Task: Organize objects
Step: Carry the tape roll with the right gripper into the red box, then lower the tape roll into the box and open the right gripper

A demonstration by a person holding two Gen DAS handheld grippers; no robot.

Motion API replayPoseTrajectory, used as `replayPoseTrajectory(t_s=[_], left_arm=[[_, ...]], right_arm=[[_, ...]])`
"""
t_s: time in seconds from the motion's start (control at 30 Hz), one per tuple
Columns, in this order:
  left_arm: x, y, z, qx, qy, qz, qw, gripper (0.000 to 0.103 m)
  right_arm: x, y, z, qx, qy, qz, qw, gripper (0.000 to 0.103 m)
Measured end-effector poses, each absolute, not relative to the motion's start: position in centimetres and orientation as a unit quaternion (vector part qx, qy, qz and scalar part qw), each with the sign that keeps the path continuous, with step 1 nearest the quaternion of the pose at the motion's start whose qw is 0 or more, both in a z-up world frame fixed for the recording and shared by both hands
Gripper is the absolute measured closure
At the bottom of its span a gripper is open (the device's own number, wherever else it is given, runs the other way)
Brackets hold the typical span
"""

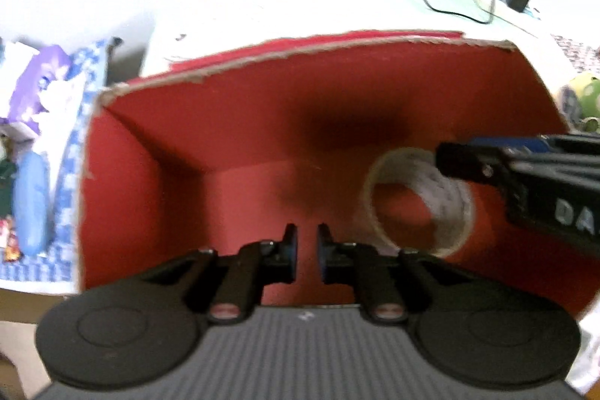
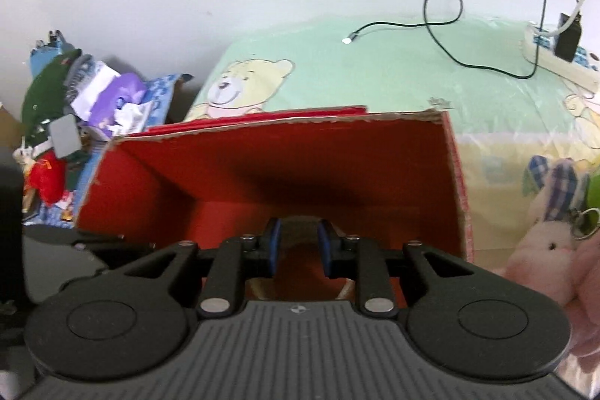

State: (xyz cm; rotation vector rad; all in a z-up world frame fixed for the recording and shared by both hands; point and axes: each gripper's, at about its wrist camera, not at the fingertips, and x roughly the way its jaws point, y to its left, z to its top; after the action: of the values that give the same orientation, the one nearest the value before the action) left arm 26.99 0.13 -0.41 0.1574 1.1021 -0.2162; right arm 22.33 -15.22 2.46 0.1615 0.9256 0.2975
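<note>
Two letters, "DA", show on the right gripper point(image 1: 442, 160); both grippers' fingers narrowly parted, empty.

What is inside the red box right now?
Inside the red box lies a tape roll, on its floor at the right. The near floor is hidden by the left gripper and right gripper.

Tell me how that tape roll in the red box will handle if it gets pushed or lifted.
The tape roll is a hollow ring, mostly core, so probably light. It seems tilted rather than flat on the red box floor, so a nudge may roll or topple it. Its rigid-looking rim should take a pinch.
</note>
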Motion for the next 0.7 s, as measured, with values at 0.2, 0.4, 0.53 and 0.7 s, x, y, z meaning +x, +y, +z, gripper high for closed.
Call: replayPoseTrajectory(t_s=[0.2,0.4,0.53,0.7], left_arm=[[27.5,1.9,-0.4,0.081,0.519,-0.071,0.848,0.089],[27.5,2.4,0.4,0.090,0.505,-0.046,0.857,0.089],[27.9,2.3,0.3,0.099,0.502,-0.035,0.859,0.089],[28.3,2.0,-0.3,0.110,0.505,-0.026,0.855,0.087]], right_arm=[[21.7,-14.8,2.3,0.099,0.465,0.162,0.865,0.081],[21.3,-14.0,2.3,0.119,0.498,0.220,0.830,0.082],[21.6,-12.0,1.4,0.088,0.518,0.226,0.820,0.082],[23.2,-11.1,-0.7,0.083,0.540,0.200,0.814,0.086]])
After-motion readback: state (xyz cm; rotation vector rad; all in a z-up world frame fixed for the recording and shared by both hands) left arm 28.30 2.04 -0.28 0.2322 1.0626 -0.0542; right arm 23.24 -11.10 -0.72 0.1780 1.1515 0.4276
